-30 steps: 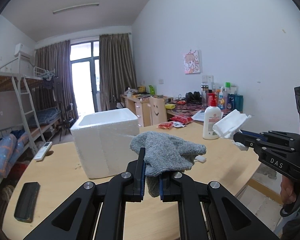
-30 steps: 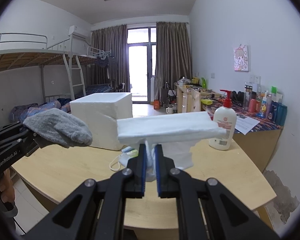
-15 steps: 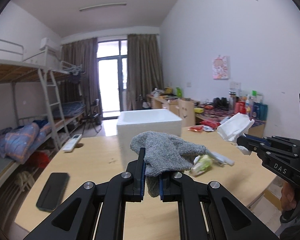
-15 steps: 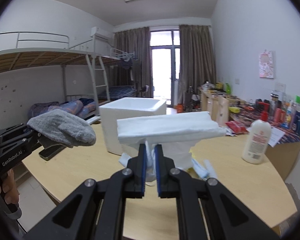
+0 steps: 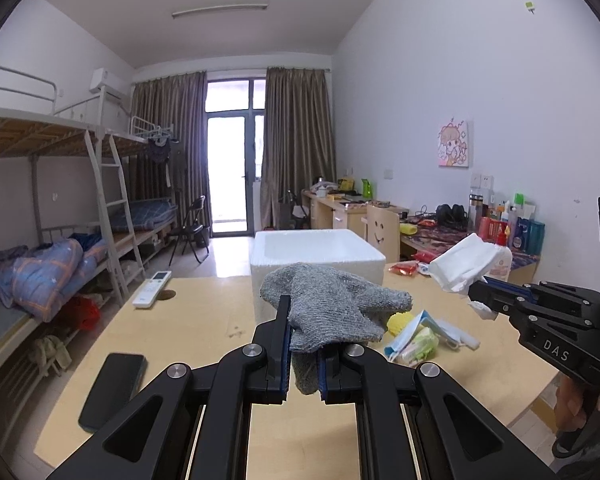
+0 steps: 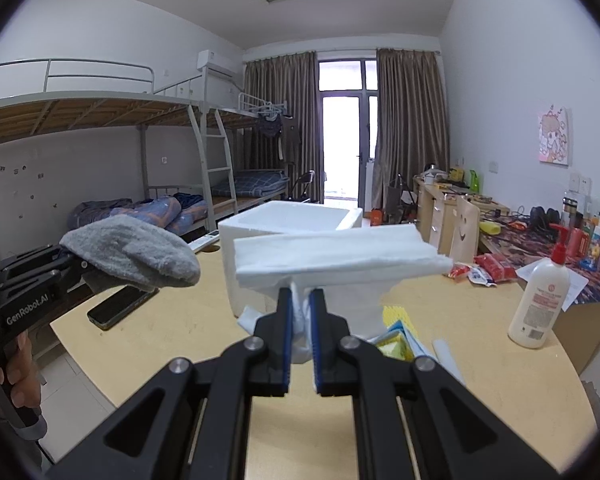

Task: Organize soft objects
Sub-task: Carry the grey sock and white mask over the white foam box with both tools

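While both tools hang above the wooden tabletop [image 5: 204, 316], each has something soft pinched between its fingers. The left gripper [image 5: 303, 344] is clamped on a grey knitted cloth [image 5: 332, 308], which bunches up over the fingertips and droops a little below them; seen from the right wrist, the same cloth [image 6: 134, 250] bulges off the end of the tool, clear of the tabletop. The right gripper [image 6: 301, 312] is closed on a folded white cloth [image 6: 340, 258] — the flat folded part lies across the top of the fingers and a crumpled tail hangs down between them. From the left wrist this white cloth [image 5: 466, 262] sits at the tip of the right tool, off to the right and held apart from the grey one.

Behind both cloths stands an open white foam box [image 5: 320, 252] on the tabletop, near its far edge. Just right of the box lies a small heap — a yellow piece, something pale green and a blue-edged face mask [image 5: 416, 332] — resting on the wood. A white pump bottle [image 6: 540, 300] with a red top stands upright near the right edge. A black phone [image 5: 114, 388] lies flat on the near left, and a white remote [image 5: 152, 294] lies farther back, beside a round hole in the wood.
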